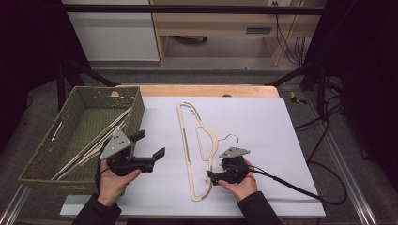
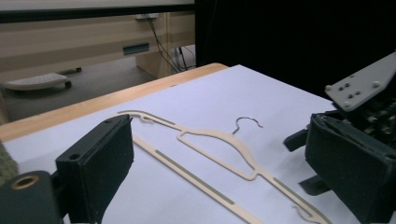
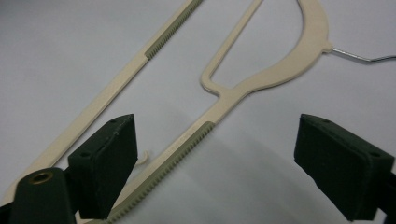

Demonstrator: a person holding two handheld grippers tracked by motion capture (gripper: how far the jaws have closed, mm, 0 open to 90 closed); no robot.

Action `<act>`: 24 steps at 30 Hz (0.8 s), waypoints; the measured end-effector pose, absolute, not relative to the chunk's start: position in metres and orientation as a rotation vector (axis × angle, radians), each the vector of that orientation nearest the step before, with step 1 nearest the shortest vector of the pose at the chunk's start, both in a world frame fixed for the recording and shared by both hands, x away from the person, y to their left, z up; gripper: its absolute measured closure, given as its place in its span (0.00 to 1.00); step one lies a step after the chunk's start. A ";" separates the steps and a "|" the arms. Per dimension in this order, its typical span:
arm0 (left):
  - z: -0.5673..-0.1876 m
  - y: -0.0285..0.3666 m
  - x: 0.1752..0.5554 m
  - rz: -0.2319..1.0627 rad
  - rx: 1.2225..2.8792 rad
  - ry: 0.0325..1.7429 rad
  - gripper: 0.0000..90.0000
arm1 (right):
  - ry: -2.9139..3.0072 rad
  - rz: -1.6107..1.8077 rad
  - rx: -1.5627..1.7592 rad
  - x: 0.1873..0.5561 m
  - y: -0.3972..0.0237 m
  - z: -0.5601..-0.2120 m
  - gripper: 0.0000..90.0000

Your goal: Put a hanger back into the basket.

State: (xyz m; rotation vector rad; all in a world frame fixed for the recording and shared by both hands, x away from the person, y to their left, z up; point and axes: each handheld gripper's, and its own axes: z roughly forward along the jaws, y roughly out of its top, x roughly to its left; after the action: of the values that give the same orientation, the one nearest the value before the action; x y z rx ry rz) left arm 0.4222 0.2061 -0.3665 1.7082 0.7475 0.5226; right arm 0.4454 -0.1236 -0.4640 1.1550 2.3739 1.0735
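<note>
Hanger (image 1: 195, 150): flat, cream-coloured, thin moulded outline with a straight bar and a curved shoulder frame, lying flat on the white sheet (image 1: 263, 122) that covers the wooden table (image 1: 202, 90). Ribbed, greyer non-slip strips are set into the bar and arms; a small notch hook sits near one end. Its thin metal wire hook (image 1: 231, 138) is bent into a curl and rests on the sheet.

Right gripper (image 1: 210, 176) sits just beside the hanger's lower arm. In the right gripper view its matte black, blocky pads stand wide apart and straddle the ribbed arm without pressing on it.

Left gripper (image 1: 149, 145) is between the hanger and the basket (image 1: 136, 101), jaws spread wide, nothing between them.

Basket: olive green, woven, rectangular, at the table's left edge. More pale hangers (image 1: 96, 145) lie slanted inside.
</note>
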 end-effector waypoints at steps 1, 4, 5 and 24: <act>-0.368 0.205 0.422 0.521 1.720 0.750 0.09 | 2.376 1.059 1.157 0.447 -0.122 -0.466 0.17; -0.377 0.204 0.423 0.507 1.739 0.761 0.09 | 2.388 1.010 1.141 0.448 -0.118 -0.471 0.20; -0.378 0.203 0.423 0.503 1.745 0.764 0.09 | 2.392 0.998 1.124 0.448 -0.117 -0.472 0.22; -0.388 0.197 0.423 0.473 1.797 0.754 0.09 | 2.435 0.842 1.257 0.443 -0.119 -0.469 0.78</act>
State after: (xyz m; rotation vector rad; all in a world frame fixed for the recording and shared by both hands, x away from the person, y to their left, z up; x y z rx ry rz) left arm 0.4225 0.1969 -0.3884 1.7971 0.7545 0.4734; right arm 0.4430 -0.1195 -0.4685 1.2574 2.4353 0.8422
